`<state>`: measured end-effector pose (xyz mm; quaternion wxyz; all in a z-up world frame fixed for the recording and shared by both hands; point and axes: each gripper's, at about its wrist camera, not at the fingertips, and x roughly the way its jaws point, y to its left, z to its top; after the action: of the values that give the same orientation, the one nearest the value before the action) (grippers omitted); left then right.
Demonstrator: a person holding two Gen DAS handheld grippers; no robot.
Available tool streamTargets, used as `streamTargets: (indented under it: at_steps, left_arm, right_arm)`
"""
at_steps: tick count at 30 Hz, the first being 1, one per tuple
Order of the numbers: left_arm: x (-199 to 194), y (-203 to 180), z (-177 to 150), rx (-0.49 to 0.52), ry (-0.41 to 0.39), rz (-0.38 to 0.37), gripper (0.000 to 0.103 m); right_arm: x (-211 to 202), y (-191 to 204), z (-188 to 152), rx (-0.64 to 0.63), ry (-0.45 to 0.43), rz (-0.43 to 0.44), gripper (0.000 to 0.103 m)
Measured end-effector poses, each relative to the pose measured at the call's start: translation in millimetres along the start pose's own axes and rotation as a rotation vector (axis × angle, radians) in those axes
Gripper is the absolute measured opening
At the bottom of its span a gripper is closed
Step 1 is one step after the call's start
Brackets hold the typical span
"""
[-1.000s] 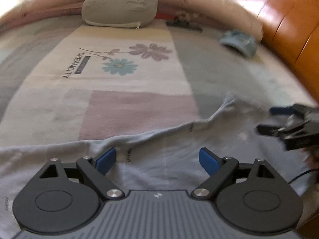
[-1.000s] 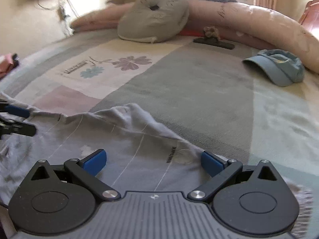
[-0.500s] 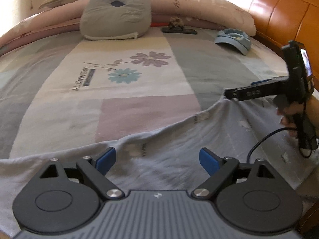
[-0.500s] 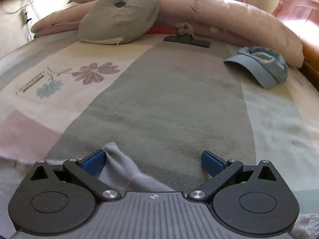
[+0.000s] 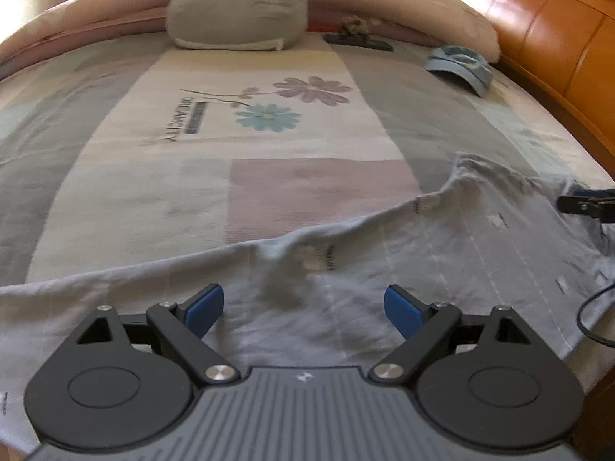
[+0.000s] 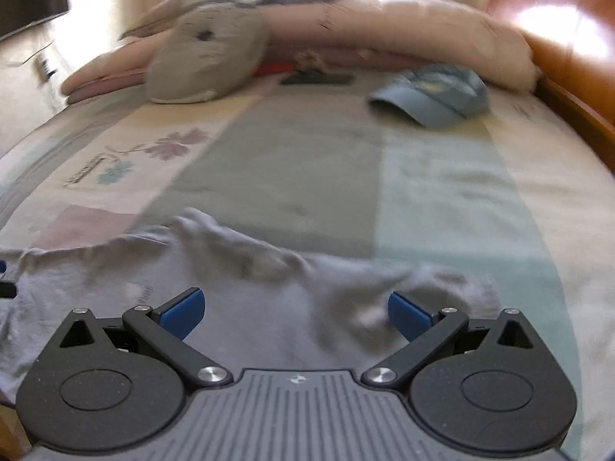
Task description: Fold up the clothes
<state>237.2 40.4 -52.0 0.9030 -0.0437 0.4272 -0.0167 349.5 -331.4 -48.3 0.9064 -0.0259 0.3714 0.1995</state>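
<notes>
Along the bed's (image 5: pixel 115 176) near edge, a grey garment (image 5: pixel 384 253) lies spread, rumpled.
Left gripper (image 5: pixel 303 303) and right gripper (image 6: pixel 296 311) hover released; smooth wrinkles, pinch edges squarely.

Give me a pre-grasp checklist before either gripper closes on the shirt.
1. Left gripper open: ok, jaws wide apart.
2. Right gripper open: ok, jaws wide apart.
3. Shirt between each gripper's fingers: ok, grey cloth lies under both.
4. Shirt flat: not ok, far edge is wrinkled and bunched.
5. Fold area free: ok, cap and pillow sit far up the bed.
6. Fingers touching cloth: cannot tell.
</notes>
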Motion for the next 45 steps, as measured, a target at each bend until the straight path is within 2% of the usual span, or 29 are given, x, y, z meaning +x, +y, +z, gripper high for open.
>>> streamTargets:
  at_steps: [3,8,9,11,15,18,22,28,33,37,42,45]
  left_arm:
    - [1.6,-5.0,-0.9,0.012,0.015,0.001,0.09]
    - [5.6,-5.2,-8.2,0.018,0.039,0.005,0.094]
    - [6.0,-6.0,-9.3,0.027,0.038,0.005,0.095]
    - [7.4,-7.2,-10.8,0.042,0.04,0.002,0.102]
    - [9.2,-11.3,-12.4,0.086,0.047,0.009,0.102]
    - [6.5,-9.4,-11.6,0.101,0.043,0.002,0.102]
    - [-1.7,-6.3,-10.5,0.144,0.032,-0.002,0.102]
    - [-12.1,-5.3,-5.7,0.215,0.013,-0.011,0.102]
    - [-15.6,1.7,-8.3,0.228,-0.006,-0.005,0.102]
    - [-20.3,16.5,-14.3,0.206,0.0,0.01,0.102]
    - [-25.6,37.2,-14.4,0.19,-0.012,0.016,0.102]
    - [-28.6,43.9,-14.5,0.197,-0.03,0.007,0.102]
  right_arm:
    - [12.7,-18.5,-13.9,-0.026,-0.006,-0.115,0.098]
    - [6.2,-20.7,-10.9,-0.039,0.014,-0.126,0.094]
    - [0.0,-16.9,-9.0,-0.039,0.019,-0.113,0.094]
    - [-20.9,-10.2,-8.4,-0.026,0.001,-0.022,0.098]
    - [-42.9,13.3,-28.8,-0.098,0.052,0.106,0.101]
    - [-40.2,10.7,-59.1,-0.127,0.15,0.046,0.101]
    - [-50.5,6.5,-78.5,-0.165,0.152,-0.038,0.103]
    - [-28.0,64.5,-68.8,-0.195,0.107,0.016,0.103]
    - [-11.3,108.9,-63.1,-0.216,0.069,0.057,0.103]
    - [-19.3,105.4,-80.5,-0.191,0.055,0.038,0.103]
    - [-36.7,110.0,-75.7,-0.193,0.158,0.004,0.102]
    - [-38.4,129.9,-61.9,-0.194,0.083,0.037,0.103]
